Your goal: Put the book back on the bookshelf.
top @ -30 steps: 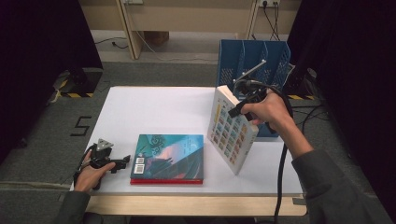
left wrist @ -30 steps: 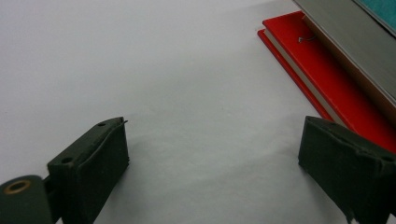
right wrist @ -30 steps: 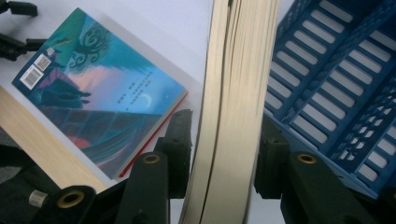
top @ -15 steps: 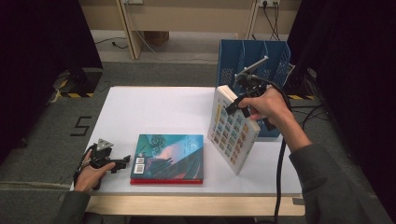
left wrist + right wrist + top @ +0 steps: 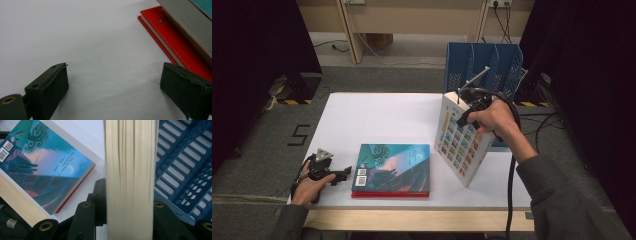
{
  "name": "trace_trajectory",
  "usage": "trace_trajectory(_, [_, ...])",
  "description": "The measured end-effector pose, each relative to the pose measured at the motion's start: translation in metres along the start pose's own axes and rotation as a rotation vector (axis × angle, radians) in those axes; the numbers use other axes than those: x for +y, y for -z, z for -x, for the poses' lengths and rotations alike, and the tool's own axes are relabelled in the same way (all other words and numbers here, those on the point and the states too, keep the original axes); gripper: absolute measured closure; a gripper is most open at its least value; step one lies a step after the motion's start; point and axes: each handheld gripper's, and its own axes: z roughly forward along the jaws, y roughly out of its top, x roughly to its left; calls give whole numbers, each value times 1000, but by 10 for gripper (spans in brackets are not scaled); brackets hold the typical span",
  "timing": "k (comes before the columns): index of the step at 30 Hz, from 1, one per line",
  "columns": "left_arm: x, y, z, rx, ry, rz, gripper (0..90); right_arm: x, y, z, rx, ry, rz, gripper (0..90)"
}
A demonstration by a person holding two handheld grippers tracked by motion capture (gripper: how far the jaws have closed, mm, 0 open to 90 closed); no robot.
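Note:
A white book with a grid of small pictures on its cover (image 5: 462,142) stands tilted on its lower corner at the table's right. My right gripper (image 5: 468,111) is shut on its top edge; in the right gripper view its page block (image 5: 130,177) fills the space between the jaws. A teal-covered book (image 5: 394,165) lies flat on a red book (image 5: 389,194) near the front edge. My left gripper (image 5: 343,172) rests on the table just left of this stack, open and empty. The left gripper view has the red book (image 5: 175,45) ahead at the right.
A blue slotted file rack (image 5: 484,67) stands behind the tilted book at the table's back right, also close beside the pages in the right gripper view (image 5: 185,167). The white table (image 5: 377,120) has bare room at its left and middle. Cables trail off the right side.
The right gripper and the top of the white book have shifted slightly toward the rack. The left gripper has not moved.

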Motion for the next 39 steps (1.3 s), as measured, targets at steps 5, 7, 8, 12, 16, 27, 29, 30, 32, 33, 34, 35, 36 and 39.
trace_trajectory(5, [0,0,0,-1,0,0,70,-3,2,0,-2,46,20,726])
trace_trajectory(7, [0,0,0,-2,1,0,70,-5,3,-1,-7,53,35,729])
trace_trajectory(8, [0,0,0,-2,0,0,69,-6,4,-1,-2,57,39,730])
trace_trajectory(12, [0,0,0,-3,0,-1,66,-8,7,-2,9,68,44,733])
trace_trajectory(16, [0,0,0,-3,-1,-1,65,-11,12,-4,-4,74,64,734])
trace_trajectory(27, [0,0,0,-3,-1,-2,62,-20,45,-3,-10,78,184,732])
trace_trajectory(29, [0,0,0,-4,-1,-2,62,-19,49,-4,-5,69,213,732])
trace_trajectory(30, [0,0,0,-5,0,-2,62,-18,50,-3,4,76,217,733])
trace_trajectory(32, [0,0,0,-5,0,-2,62,-18,53,-4,7,66,257,733])
trace_trajectory(33, [0,0,0,-5,0,-2,62,-17,56,-4,8,66,258,733])
trace_trajectory(34, [0,0,0,-5,0,-2,61,-16,59,-3,7,57,276,733])
trace_trajectory(35, [0,0,0,-5,0,-2,61,-14,63,-2,9,59,274,733])
trace_trajectory(36, [0,0,0,-5,0,-2,61,-12,67,-2,-1,57,288,733])
trace_trajectory(39, [0,-1,0,-4,-1,-2,60,-5,81,-5,-19,71,298,733])
